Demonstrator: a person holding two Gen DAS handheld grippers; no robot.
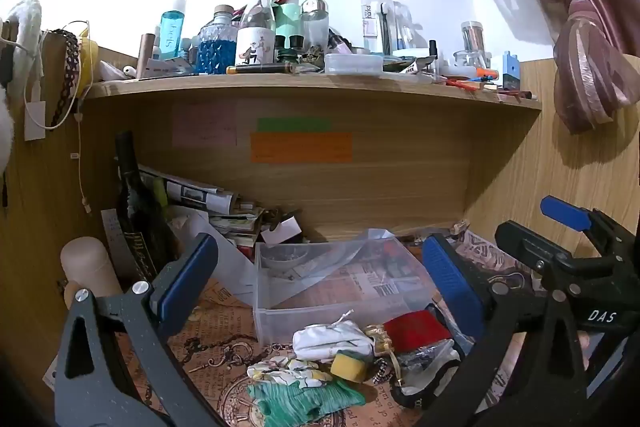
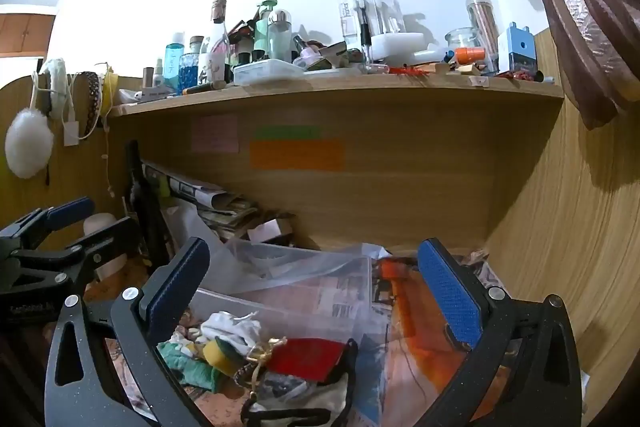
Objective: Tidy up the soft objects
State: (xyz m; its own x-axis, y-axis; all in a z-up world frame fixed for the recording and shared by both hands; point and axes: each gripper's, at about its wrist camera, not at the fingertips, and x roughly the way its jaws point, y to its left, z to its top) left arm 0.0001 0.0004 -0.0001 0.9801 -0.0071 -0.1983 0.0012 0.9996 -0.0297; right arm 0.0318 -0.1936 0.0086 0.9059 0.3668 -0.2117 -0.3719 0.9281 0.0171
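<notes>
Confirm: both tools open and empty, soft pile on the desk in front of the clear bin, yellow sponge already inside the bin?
Not quite. The yellow sponge is outside the clear bin, lying in the soft pile in front of it; the left wrist view shows this. The rest holds: left tool and right tool are both open and empty.

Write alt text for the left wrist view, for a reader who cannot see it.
The open left gripper hangs over a pile of soft items on a desk: a white cloth pouch, a yellow sponge, a green cloth and a red pouch, in front of a clear plastic bin. The right gripper is at the right edge.
</notes>
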